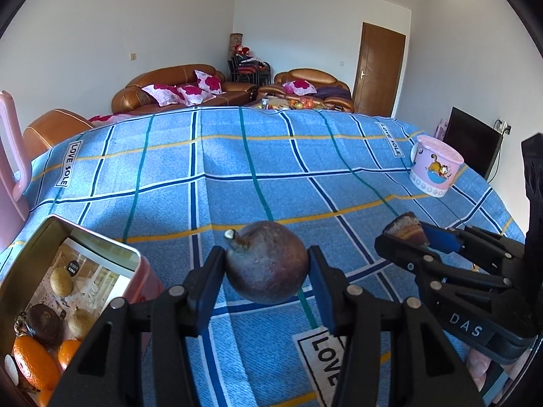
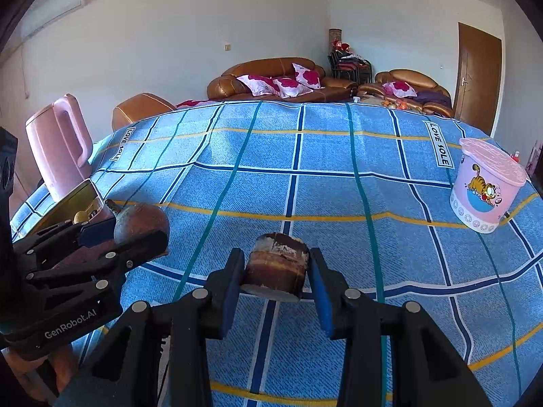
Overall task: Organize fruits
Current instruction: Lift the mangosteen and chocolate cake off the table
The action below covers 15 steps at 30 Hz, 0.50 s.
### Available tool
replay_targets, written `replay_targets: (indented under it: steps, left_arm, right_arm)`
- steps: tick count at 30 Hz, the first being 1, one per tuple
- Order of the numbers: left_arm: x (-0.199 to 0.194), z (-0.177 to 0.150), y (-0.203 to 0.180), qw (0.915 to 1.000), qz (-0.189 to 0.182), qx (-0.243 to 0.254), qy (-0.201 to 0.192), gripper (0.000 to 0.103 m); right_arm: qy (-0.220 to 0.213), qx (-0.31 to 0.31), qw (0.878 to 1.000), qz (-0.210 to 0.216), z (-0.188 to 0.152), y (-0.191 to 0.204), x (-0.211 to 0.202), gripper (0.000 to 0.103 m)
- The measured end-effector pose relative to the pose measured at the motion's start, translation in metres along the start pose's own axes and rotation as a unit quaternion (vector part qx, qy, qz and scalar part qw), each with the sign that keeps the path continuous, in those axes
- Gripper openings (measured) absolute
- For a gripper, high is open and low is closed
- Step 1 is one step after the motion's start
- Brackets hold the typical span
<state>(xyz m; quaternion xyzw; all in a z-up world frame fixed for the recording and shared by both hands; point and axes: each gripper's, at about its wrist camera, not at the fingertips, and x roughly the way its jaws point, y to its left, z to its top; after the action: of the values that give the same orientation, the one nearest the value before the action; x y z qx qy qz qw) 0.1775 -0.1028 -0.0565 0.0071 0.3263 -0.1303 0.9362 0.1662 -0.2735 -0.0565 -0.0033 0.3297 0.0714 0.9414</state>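
My left gripper (image 1: 266,266) is shut on a round dark purple-brown fruit with a stem (image 1: 268,266), held above the blue checked cloth; it also shows in the right wrist view (image 2: 141,222). My right gripper (image 2: 275,269) is shut on a short brown cut cylinder-shaped piece (image 2: 276,269), seen from the left wrist view (image 1: 405,229) at right. An open tin box (image 1: 20,271) at lower left holds oranges (image 1: 34,361), a dark fruit (image 1: 44,324) and small yellowish fruits (image 1: 61,281).
A pink kettle (image 2: 59,146) stands at the table's left edge behind the tin. A pink lidded cartoon tub (image 2: 485,185) stands at the right edge. The blue checked cloth (image 2: 322,186) covers the table. Sofas and a door lie beyond.
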Motion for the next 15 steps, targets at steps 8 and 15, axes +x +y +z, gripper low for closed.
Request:
replay_targets:
  steps: [8, 15]
  left_arm:
    - [-0.004, -0.001, 0.001, 0.9999, 0.001, -0.002, -0.011, 0.051]
    - [-0.009, -0.002, 0.002, 0.9997, 0.003, -0.005, -0.022, 0.051]
  right_arm:
    - [-0.025, -0.002, 1.000, 0.002, -0.001, 0.000, -0.010, 0.041]
    - [-0.046, -0.003, 0.999, 0.003, -0.003, 0.001, -0.018, 0.041]
